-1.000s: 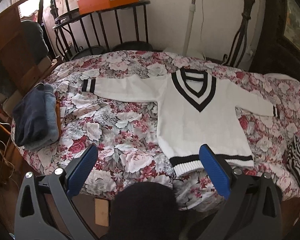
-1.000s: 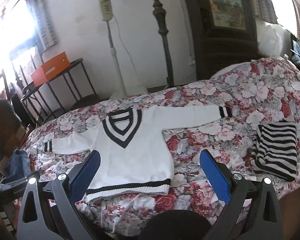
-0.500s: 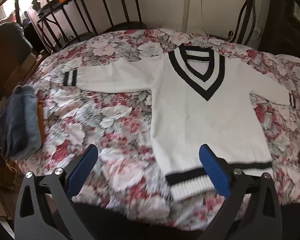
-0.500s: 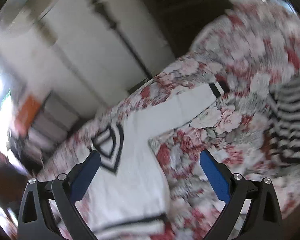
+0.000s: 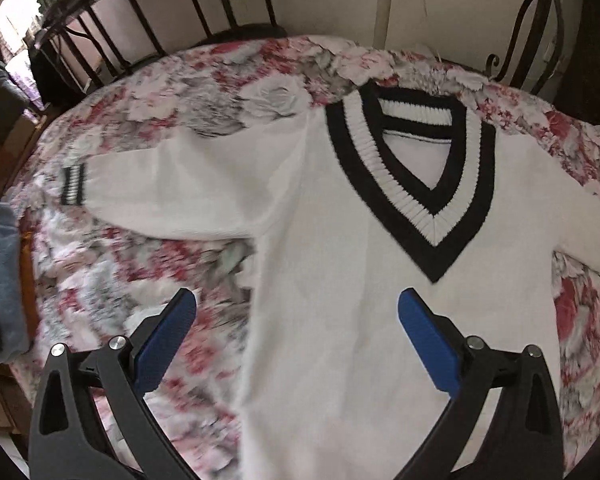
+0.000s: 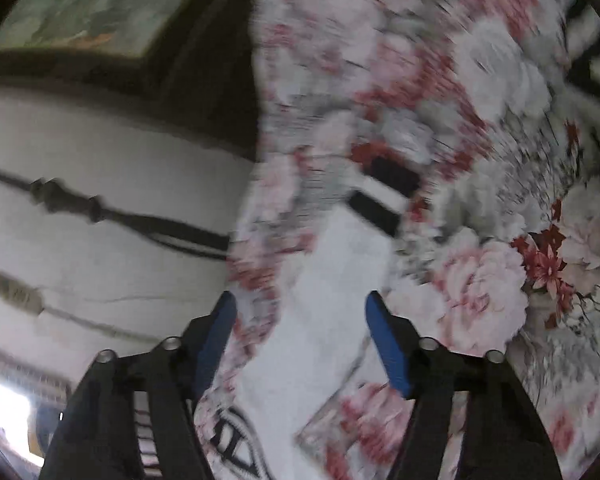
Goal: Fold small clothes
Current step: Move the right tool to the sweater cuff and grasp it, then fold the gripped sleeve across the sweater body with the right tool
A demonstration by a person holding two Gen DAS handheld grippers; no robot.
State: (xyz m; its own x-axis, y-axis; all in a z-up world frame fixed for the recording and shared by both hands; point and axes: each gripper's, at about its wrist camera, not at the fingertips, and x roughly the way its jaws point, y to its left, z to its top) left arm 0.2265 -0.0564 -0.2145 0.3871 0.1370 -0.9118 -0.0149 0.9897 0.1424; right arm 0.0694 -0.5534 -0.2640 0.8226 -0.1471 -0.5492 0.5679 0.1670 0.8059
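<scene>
Closing right gripper (image 6: 300,340) jaws around sweater (image 6: 320,320) sleeve, not yet touching.

sweater (image 5: 340,280) hem cut off below, bedspread (image 6: 440,100) motion-blurred

The left gripper (image 5: 296,312) points steeply down over the bed, its two blue-padded fingers (image 5: 168,336) spread wide with nothing pressed between them. Its black frame fills the lower corners of the left wrist view, level and unrolled. The right gripper (image 6: 298,320) is rolled well over onto its side (the room in its view stands nearly on end) and aims at a shallower downward slant. Its jaws are closing, the blue pads (image 6: 386,344) still apart, nothing clamped between them; the view is blurred.
</scene>
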